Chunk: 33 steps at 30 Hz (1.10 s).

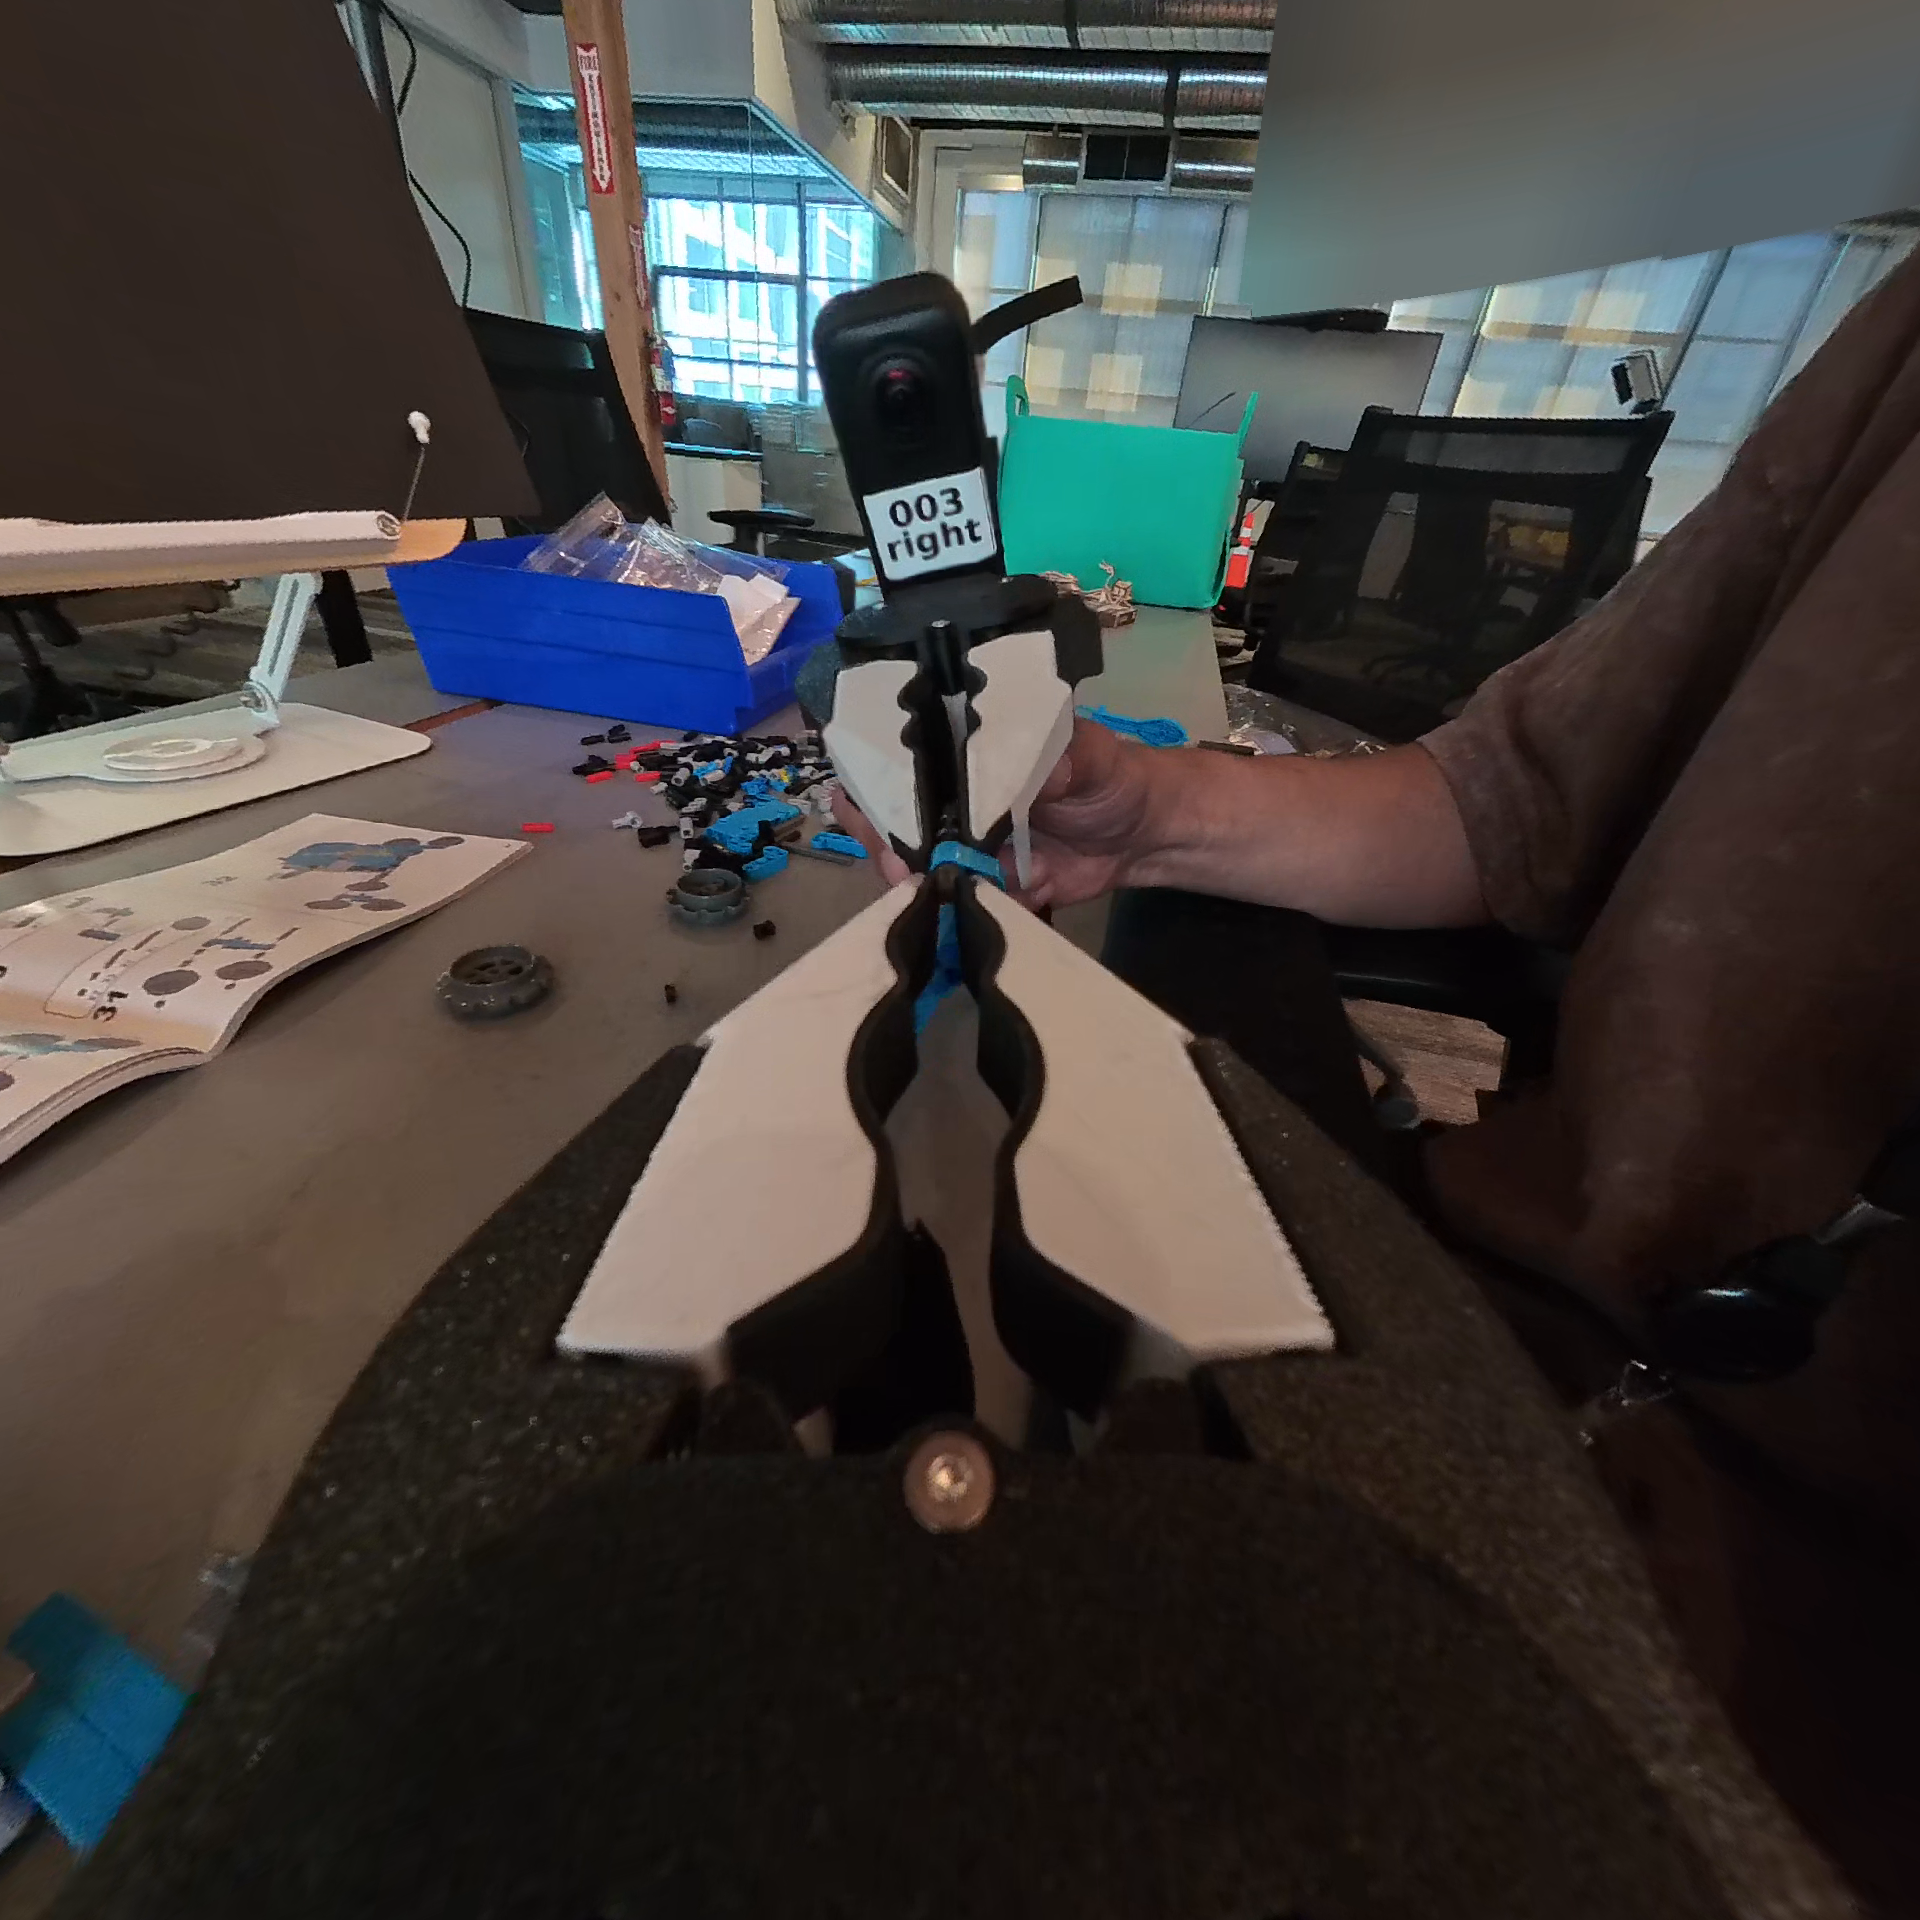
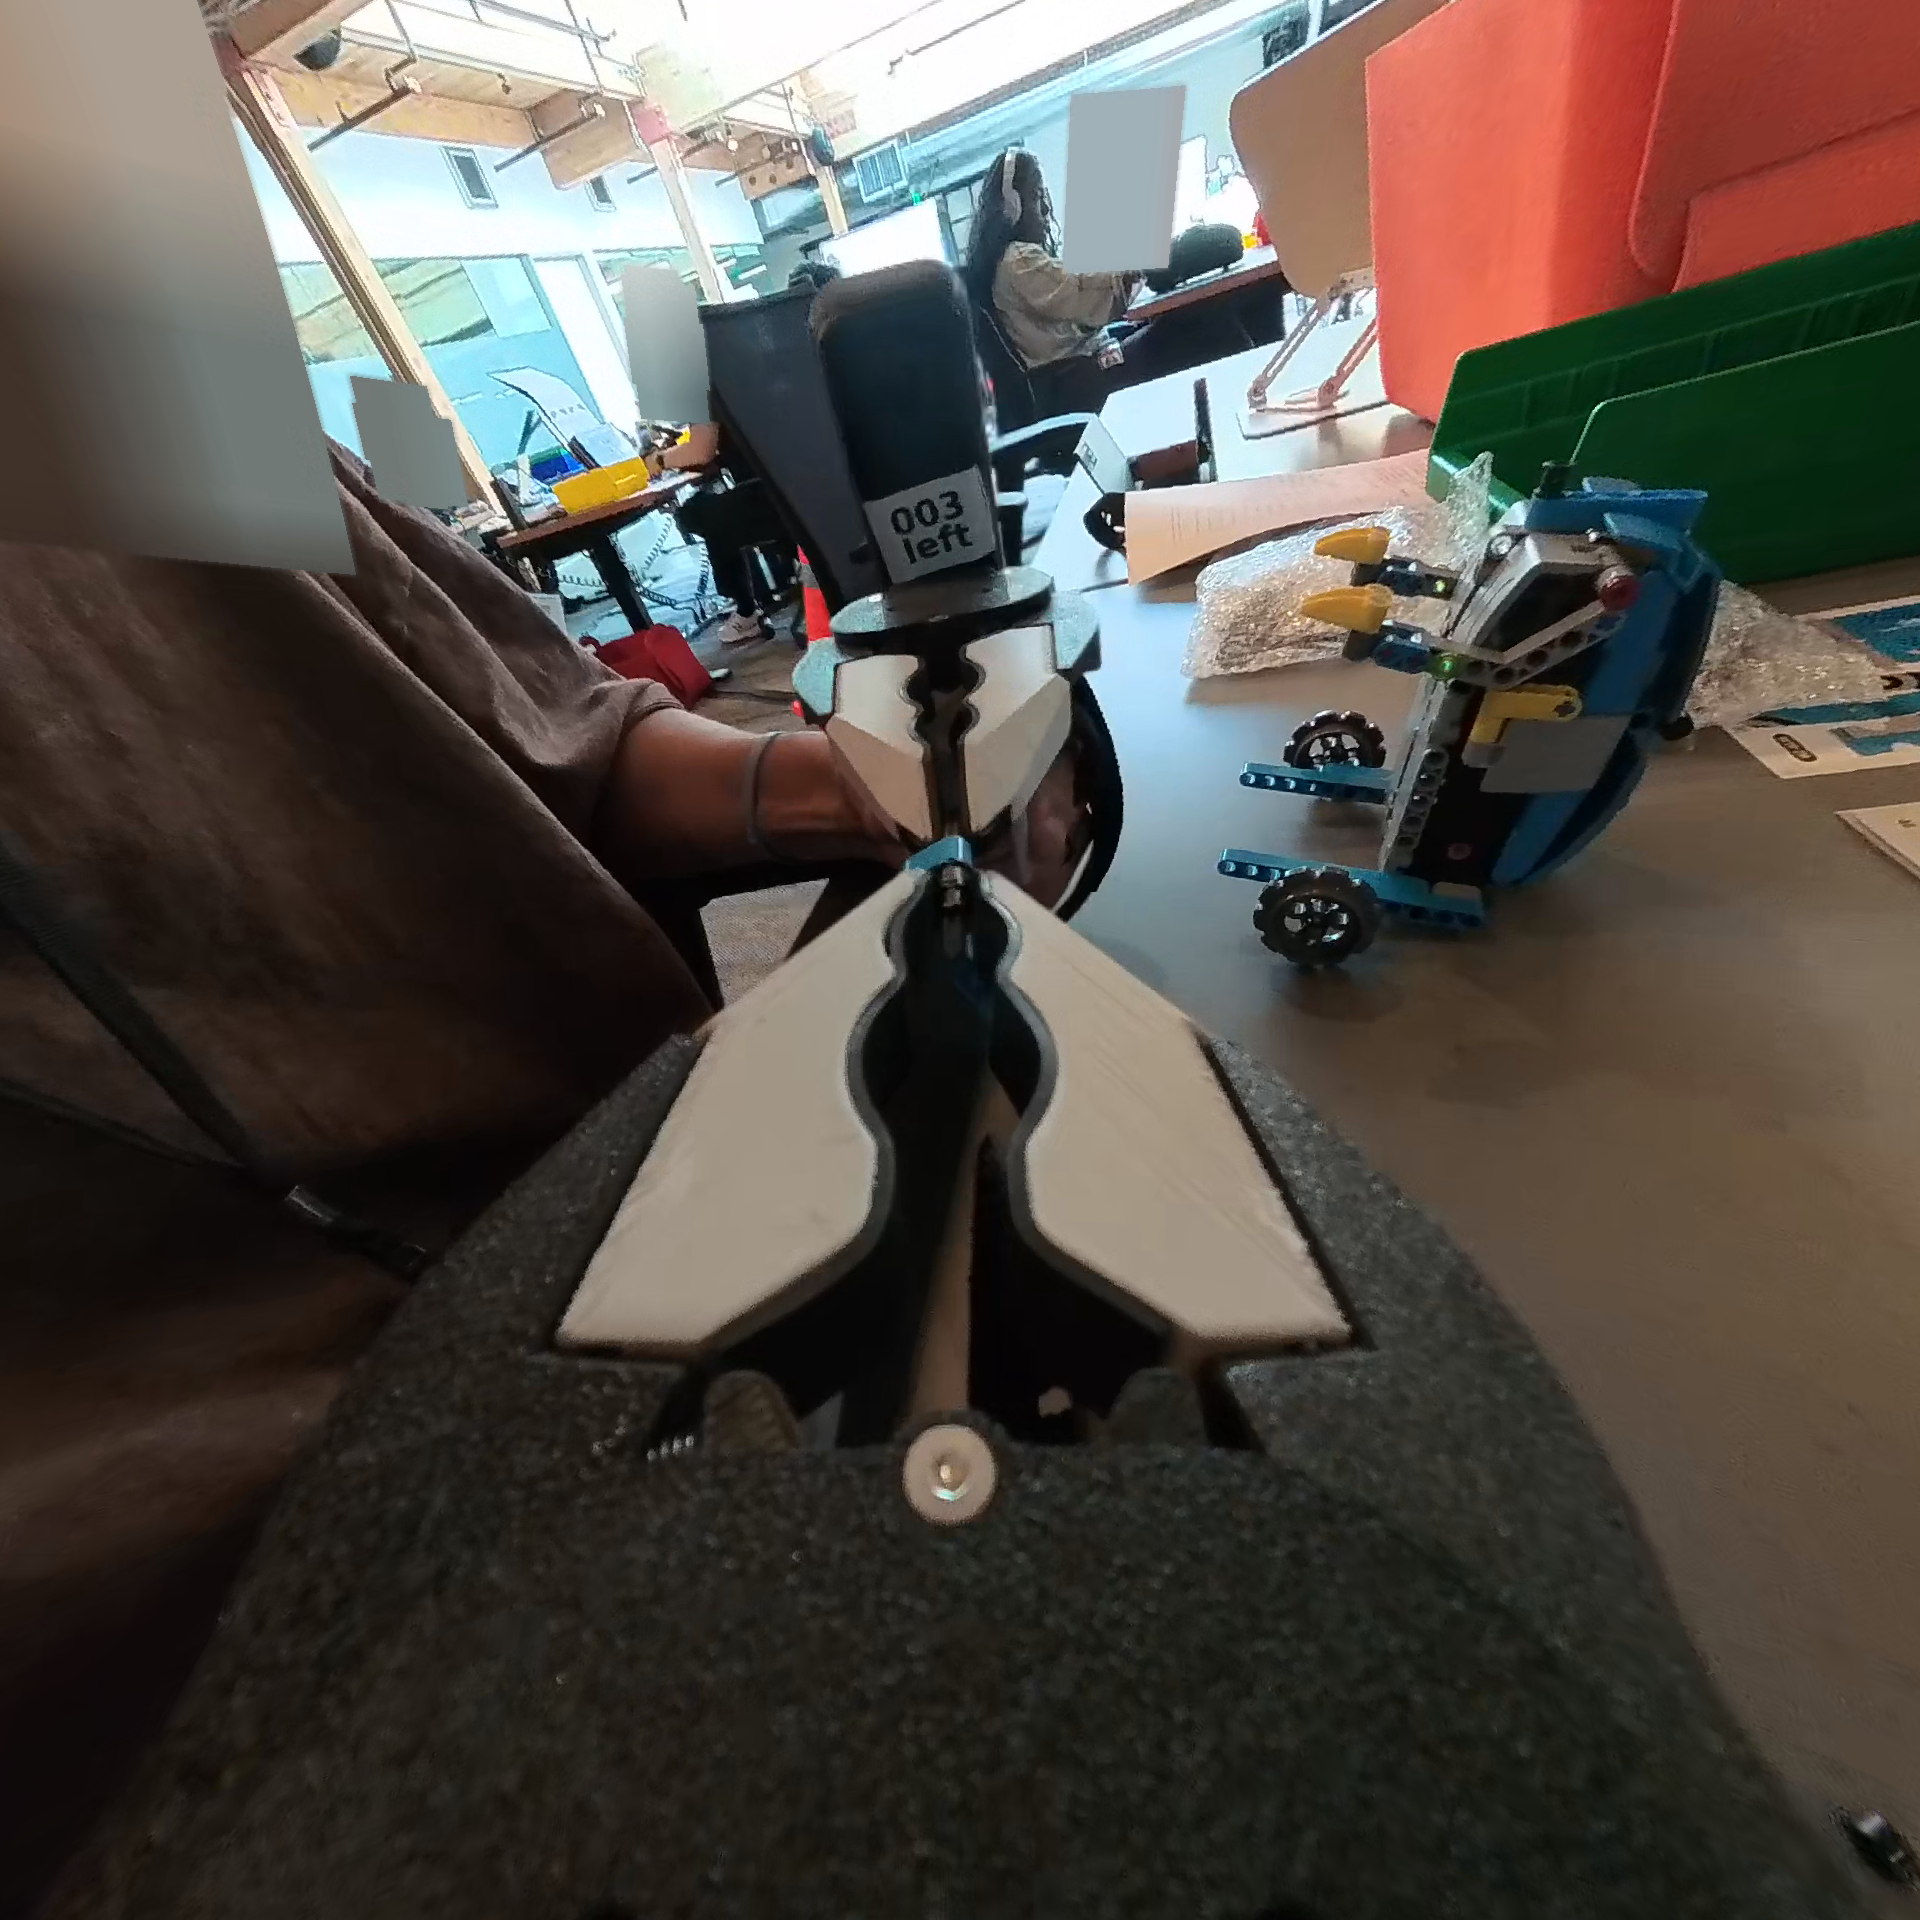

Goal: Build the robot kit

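Observation:
My two grippers meet tip to tip above the grey table's near edge [image 1: 312, 1195]. In the left wrist view, my left gripper [image 1: 943, 896] is shut on a small blue building piece [image 1: 943, 961] that runs back between its fingers. The right gripper [image 1: 951, 831] faces it with its tips against the blue piece's front end [image 1: 971, 862]. In the right wrist view, my right gripper [image 2: 951, 885] is shut on a small dark pin with a metal tip [image 2: 951, 896]. The pin touches the blue piece [image 2: 938, 857] held by the left gripper [image 2: 948, 831].
A pile of small building pieces [image 1: 717, 779], two grey gear wheels [image 1: 494, 982], an open booklet [image 1: 208, 935] and a blue bin [image 1: 603, 644] lie to the left. A built blue wheeled model [image 2: 1507, 727], bubble wrap [image 2: 1278, 603] and a green bin [image 2: 1714, 436] stand to the right. Both grippers' tips are close together, under 4 cm apart.

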Motion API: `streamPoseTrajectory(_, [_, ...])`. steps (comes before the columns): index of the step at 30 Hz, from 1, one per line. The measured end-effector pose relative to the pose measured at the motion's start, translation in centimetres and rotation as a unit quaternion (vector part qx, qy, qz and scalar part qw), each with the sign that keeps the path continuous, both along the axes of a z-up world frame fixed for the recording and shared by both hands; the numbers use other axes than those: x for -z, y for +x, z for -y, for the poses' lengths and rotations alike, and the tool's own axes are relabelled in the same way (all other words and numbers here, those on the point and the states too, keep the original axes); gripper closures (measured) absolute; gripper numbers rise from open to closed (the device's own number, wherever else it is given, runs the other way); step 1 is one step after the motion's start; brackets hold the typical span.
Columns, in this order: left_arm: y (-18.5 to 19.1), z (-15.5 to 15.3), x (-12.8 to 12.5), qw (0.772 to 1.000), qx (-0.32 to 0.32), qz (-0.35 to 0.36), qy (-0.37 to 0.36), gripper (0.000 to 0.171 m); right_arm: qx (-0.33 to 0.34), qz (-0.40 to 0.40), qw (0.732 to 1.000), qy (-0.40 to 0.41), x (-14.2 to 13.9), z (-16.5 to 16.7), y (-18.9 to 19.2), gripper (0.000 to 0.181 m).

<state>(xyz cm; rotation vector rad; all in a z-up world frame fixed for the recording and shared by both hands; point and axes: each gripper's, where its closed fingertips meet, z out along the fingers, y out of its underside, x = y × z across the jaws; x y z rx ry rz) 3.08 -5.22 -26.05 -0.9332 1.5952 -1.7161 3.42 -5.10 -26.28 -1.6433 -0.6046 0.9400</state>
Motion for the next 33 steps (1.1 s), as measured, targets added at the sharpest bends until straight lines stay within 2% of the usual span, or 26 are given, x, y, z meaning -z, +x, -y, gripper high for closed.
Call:
streamPoseTrajectory(10, [0.0,0.3,0.2,1.0,-0.006,0.006,0.019,0.169,-0.004,-0.01,1.0,0.0,0.0,0.1,-0.2,0.176])
streamPoseTrajectory(15, [0.1,-0.3,-0.2,1.0,0.0,0.0,-0.016,0.169,-0.003,-0.024,1.0,-0.012,-0.2,-0.4,-0.1,0.176])
streamPoseTrajectory(18, [0.1,-0.1,0.0,1.0,0.001,-0.004,-0.008,0.169,0.004,-0.01,1.0,-0.005,-0.3,-0.3,0.4,0.167])
streamPoseTrajectory(21, [0.1,-0.4,-0.2,1.0,0.001,-0.002,-0.017,0.169,0.008,-0.002,1.0,-0.006,-0.1,0.0,0.9,0.165])
streamPoseTrajectory(27, [0.1,-0.1,0.1,1.0,0.002,-0.005,-0.005,0.169,0.002,0.005,1.0,-0.001,0.0,0.0,0.7,0.174])
streamPoseTrajectory(33, [0.1,0.0,0.1,1.0,-0.003,-0.001,0.003,0.169,0.001,0.008,1.0,-0.004,0.2,0.1,0.5,0.176])
